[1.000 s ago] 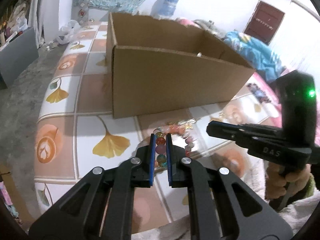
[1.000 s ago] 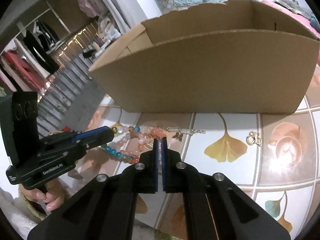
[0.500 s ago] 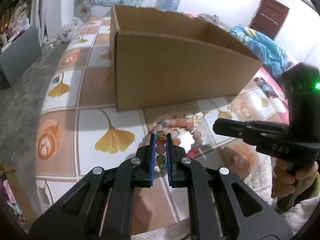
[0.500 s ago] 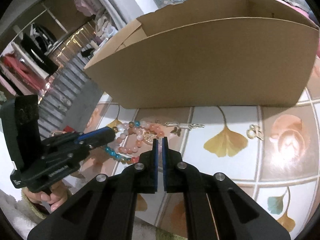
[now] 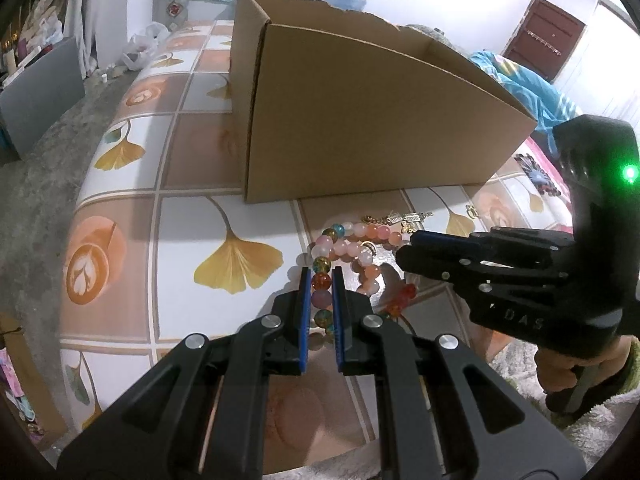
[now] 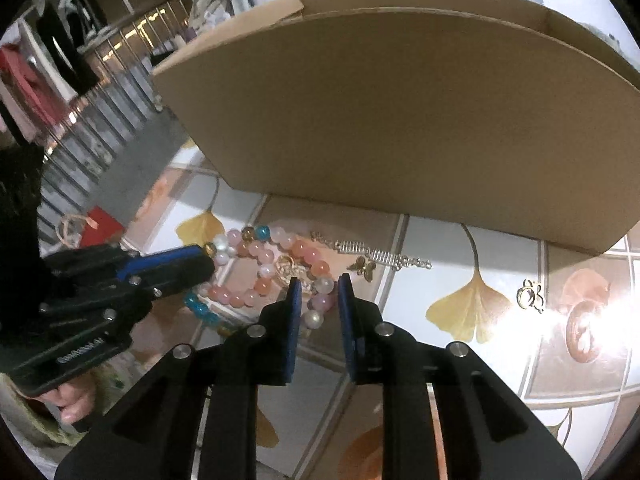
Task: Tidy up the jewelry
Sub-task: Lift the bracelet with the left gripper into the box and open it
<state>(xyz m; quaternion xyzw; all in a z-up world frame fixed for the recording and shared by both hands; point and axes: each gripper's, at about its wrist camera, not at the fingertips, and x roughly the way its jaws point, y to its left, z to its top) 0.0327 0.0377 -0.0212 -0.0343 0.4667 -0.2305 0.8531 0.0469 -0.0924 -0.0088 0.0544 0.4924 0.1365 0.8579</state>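
A tangle of bead bracelets lies on the tiled tablecloth in front of a cardboard box (image 5: 360, 120). My left gripper (image 5: 321, 276) is shut on the multicoloured bead bracelet (image 5: 321, 280), with an orange and a purple bead between its blue pads. A pink bead bracelet (image 5: 360, 236) curls beside it. My right gripper (image 6: 319, 282) hangs just over the pink bracelet (image 6: 260, 258). Its jaws are opening, and pale beads (image 6: 324, 300) sit in the gap untouched by the pads. A gold chain with a butterfly (image 6: 376, 258) lies behind the beads.
A small gold charm (image 6: 530, 296) lies alone to the right on the tablecloth (image 6: 472, 312). The open-topped box (image 6: 400, 120) stands close behind the jewelry. The table's edge drops to a grey floor (image 5: 40, 184) on the left. A person's hand (image 6: 64, 404) holds the left gripper's handle.
The right gripper's jaws went from shut to parted and moved in over the pink beads. The left gripper kept its grip on the beads and sank slightly.
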